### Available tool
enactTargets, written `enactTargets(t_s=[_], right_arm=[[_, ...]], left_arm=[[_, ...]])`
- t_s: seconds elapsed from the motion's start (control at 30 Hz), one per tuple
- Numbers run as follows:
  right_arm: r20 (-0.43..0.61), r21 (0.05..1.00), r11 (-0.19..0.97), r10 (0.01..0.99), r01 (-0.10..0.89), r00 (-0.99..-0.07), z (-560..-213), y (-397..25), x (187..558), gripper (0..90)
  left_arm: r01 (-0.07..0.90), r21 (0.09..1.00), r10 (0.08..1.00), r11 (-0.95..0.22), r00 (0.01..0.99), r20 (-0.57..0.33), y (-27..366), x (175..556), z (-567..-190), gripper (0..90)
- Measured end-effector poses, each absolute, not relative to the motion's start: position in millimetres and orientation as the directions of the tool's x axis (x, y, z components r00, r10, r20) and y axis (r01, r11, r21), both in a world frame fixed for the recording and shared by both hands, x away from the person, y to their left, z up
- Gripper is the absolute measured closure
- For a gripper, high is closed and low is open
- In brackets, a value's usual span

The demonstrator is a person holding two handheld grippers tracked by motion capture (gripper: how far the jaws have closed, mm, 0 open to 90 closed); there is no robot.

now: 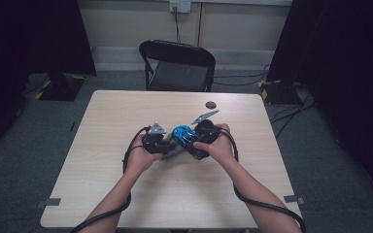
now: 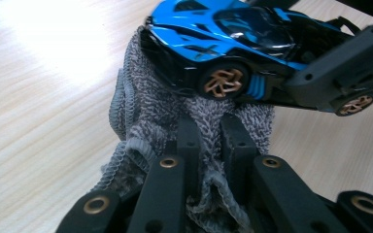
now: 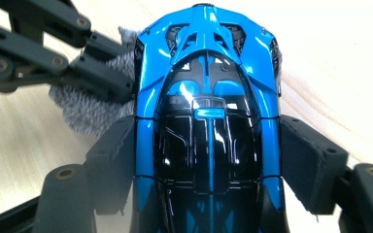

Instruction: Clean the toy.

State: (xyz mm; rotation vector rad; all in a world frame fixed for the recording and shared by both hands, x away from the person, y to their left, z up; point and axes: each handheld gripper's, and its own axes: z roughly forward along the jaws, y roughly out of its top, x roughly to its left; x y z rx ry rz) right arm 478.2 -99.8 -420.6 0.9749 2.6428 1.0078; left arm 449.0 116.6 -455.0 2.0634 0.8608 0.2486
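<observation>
Near the counter's (image 1: 126, 194) middle, the right gripper's (image 3: 209, 160) fingers clamped the glossy blue toy car (image 3: 206, 97) by its sides; the left gripper (image 2: 212, 133) pinched a soft grey cloth (image 2: 145, 111) against it. The car seemed rigid, light and slippery.

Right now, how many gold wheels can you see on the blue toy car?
2, both in the left gripper view on the toy car: one wheel just above the grey cloth, another wheel beside the right claw. The other side's wheels are hidden.
</observation>
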Motion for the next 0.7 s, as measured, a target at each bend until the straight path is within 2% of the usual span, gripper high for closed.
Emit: enactTargets(t_s=[0.7], right_arm=[[0.071, 0.638, 0.557, 0.644, 0.531, -0.761, -422.9, -95.1, 485.7, 28.1]], left_arm=[[0.482, 0.766, 0.608, -0.425, 0.779, -0.153, 92.4, 437.4, -460.6, 80.7]])
